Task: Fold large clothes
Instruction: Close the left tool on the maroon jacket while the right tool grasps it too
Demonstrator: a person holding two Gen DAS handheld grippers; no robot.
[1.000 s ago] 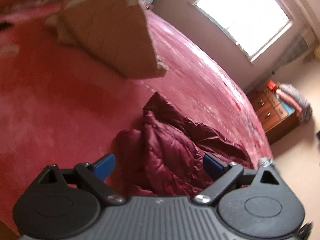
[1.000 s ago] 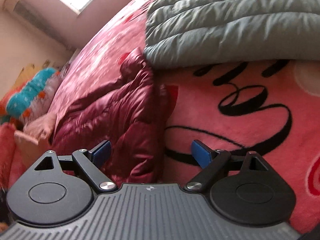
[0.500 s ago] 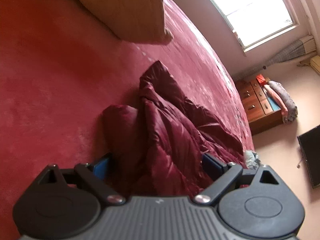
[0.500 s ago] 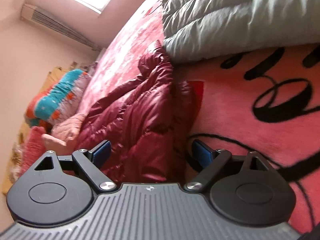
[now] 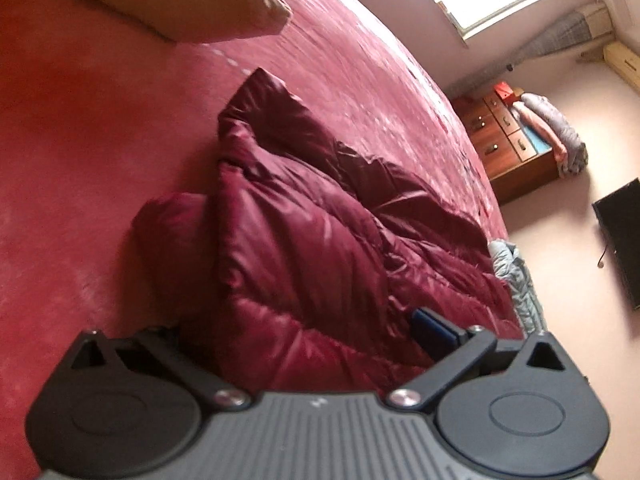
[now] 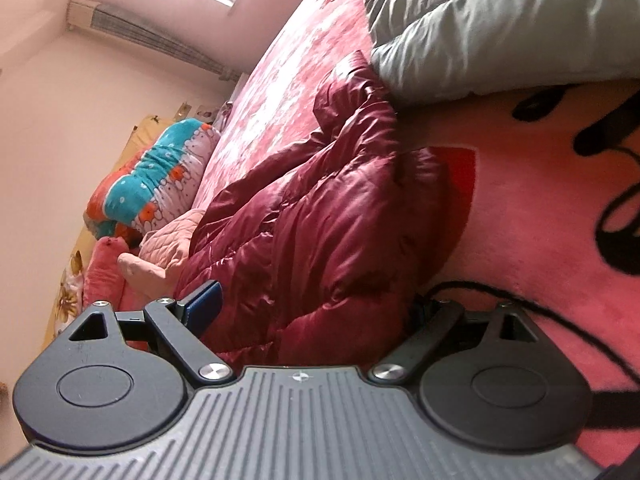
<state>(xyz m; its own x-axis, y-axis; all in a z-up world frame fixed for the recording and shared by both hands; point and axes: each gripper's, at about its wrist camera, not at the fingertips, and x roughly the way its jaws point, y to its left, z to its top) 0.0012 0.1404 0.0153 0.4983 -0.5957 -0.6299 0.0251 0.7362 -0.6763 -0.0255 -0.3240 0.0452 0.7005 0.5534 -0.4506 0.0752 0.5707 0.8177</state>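
Jacket: the maroon puffer jacket lies crumpled on the red bedspread, just beside the grey quilt.
My left gripper: jaws opening, straddling jacket's near edge.
My right gripper: jaws spread wide, jacket between, ungripped.

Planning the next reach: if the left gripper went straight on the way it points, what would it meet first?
The maroon puffer jacket. The left gripper has its jaws opening, and the jacket's near edge already bulges between its fingers, seemingly unpinched.
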